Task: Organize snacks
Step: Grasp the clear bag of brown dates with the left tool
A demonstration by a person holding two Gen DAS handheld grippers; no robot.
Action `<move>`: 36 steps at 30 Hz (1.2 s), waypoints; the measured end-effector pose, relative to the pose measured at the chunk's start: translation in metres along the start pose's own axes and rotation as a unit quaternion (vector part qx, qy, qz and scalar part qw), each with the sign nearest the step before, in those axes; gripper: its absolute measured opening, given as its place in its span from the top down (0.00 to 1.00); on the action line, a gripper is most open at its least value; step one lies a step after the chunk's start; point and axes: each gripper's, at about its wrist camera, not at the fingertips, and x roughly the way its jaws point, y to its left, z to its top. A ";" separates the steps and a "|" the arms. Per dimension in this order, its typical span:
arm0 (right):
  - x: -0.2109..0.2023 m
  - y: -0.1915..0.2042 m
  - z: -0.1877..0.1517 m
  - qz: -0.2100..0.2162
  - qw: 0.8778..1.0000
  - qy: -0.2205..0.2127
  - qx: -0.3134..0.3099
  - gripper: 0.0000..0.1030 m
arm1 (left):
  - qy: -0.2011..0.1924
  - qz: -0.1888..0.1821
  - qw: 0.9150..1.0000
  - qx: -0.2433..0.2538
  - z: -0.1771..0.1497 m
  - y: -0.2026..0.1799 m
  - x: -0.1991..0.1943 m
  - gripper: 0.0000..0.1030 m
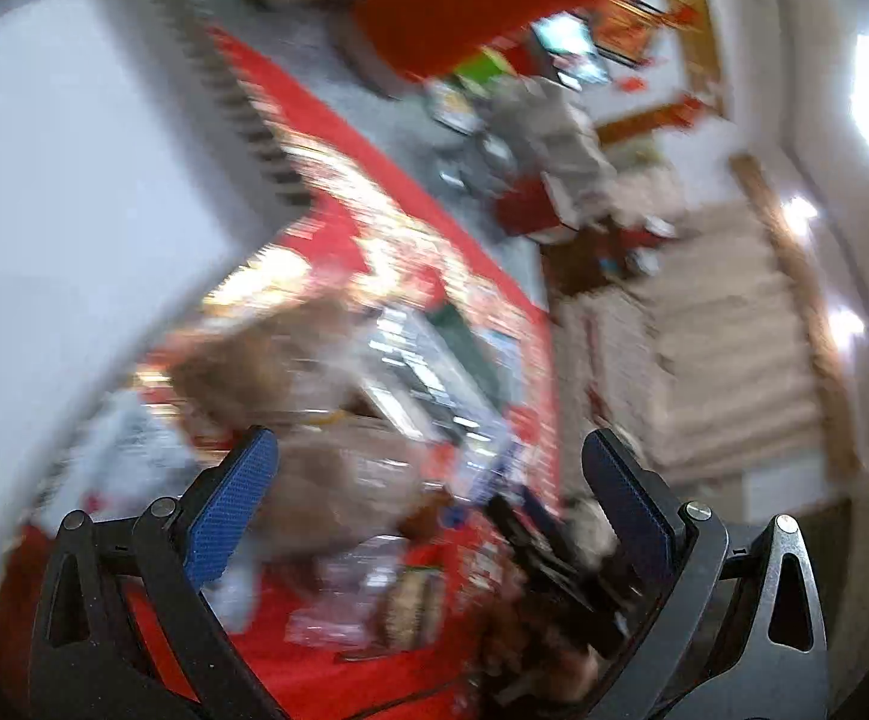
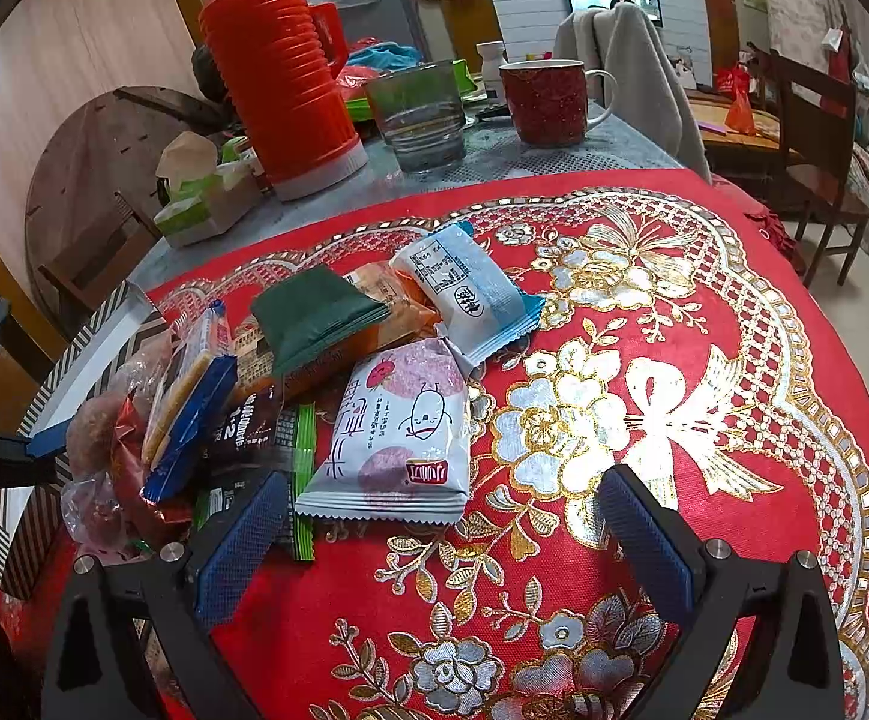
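A heap of snack packets lies on the red and gold tablecloth [image 2: 644,360]. It includes a white and pink packet [image 2: 398,438], a light blue packet [image 2: 470,294], a green packet [image 2: 314,312], a blue cracker packet [image 2: 194,414] and a clear bag of brown round snacks [image 2: 98,420]. My right gripper [image 2: 443,480] stands open just in front of the white and pink packet, holding nothing. The left wrist view is badly blurred. There my left gripper [image 1: 428,480] hangs open over the blurred snack heap [image 1: 338,420], beside a white box [image 1: 74,180].
The white box with a striped rim [image 2: 104,324] sits left of the heap. Behind stand a red thermos [image 2: 278,72], a glass [image 2: 419,114], a red mug [image 2: 548,102] and a tissue box [image 2: 200,204]. Bare cloth stretches right toward the table's edge.
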 end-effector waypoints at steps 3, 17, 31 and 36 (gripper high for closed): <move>0.000 0.000 0.000 -0.002 1.000 0.001 -0.001 0.00 | 0.003 0.015 1.000 -0.024 -0.001 0.010 -0.001 0.01; 0.001 0.002 0.001 -0.005 1.000 0.002 -0.004 0.00 | 0.043 0.080 0.996 0.025 0.003 0.005 0.042 0.19; -0.010 -0.007 -0.001 0.037 0.999 -0.032 0.023 0.17 | 0.014 0.078 0.994 0.073 0.000 0.010 0.035 0.73; -0.029 0.008 -0.002 0.060 0.994 -0.088 -0.009 0.17 | -0.023 0.062 0.990 0.126 -0.010 -0.007 0.017 0.74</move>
